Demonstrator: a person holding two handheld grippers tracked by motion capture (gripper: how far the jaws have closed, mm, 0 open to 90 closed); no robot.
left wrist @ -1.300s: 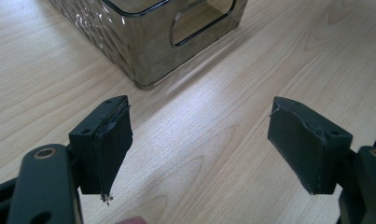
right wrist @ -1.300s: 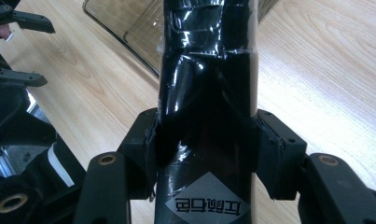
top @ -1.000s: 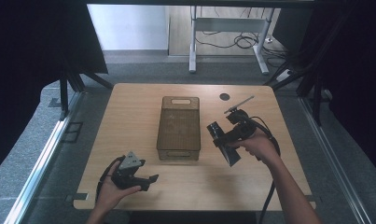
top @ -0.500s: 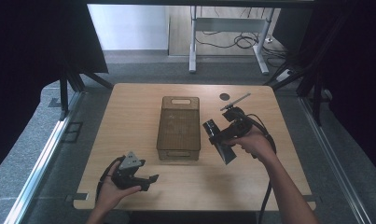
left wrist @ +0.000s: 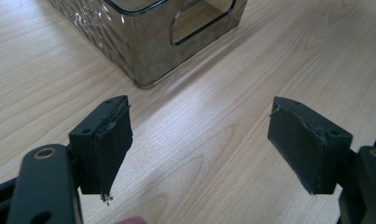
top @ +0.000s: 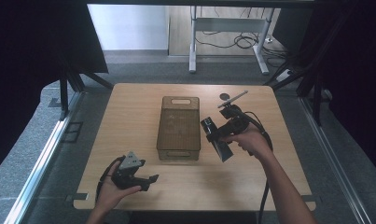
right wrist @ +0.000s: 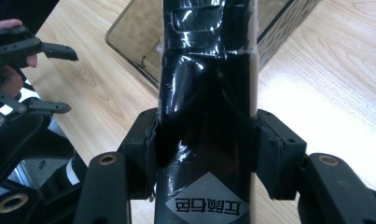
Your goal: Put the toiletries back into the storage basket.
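Observation:
My right gripper (right wrist: 206, 149) is shut on a glossy black pouch (right wrist: 206, 88) with a white-lettered label, gripped across its width. In the high view that right gripper (top: 217, 135) holds the pouch (top: 225, 151) tilted, just right of a smoky see-through bin (top: 178, 128) at the table's middle. The bin (right wrist: 134, 37) lies just beyond the pouch's far end. My left gripper (top: 146, 181) rests low at the table's front left, pointing right. Its jaws stand open in the left gripper view (left wrist: 213, 144) with nothing between them, and the bin's handle-cutout corner (left wrist: 143, 32) lies ahead.
A small black disc (top: 224, 97) and a thin stick (top: 234, 98) lie at the back right of the wooden table (top: 129, 107). A cable trails from the right gripper along the table's right side. My left gripper (right wrist: 71, 80) appears beyond the pouch, by the table's edge.
My right gripper, with the pouch in it, has edged slightly left toward the bin. The left gripper has stayed where it was.

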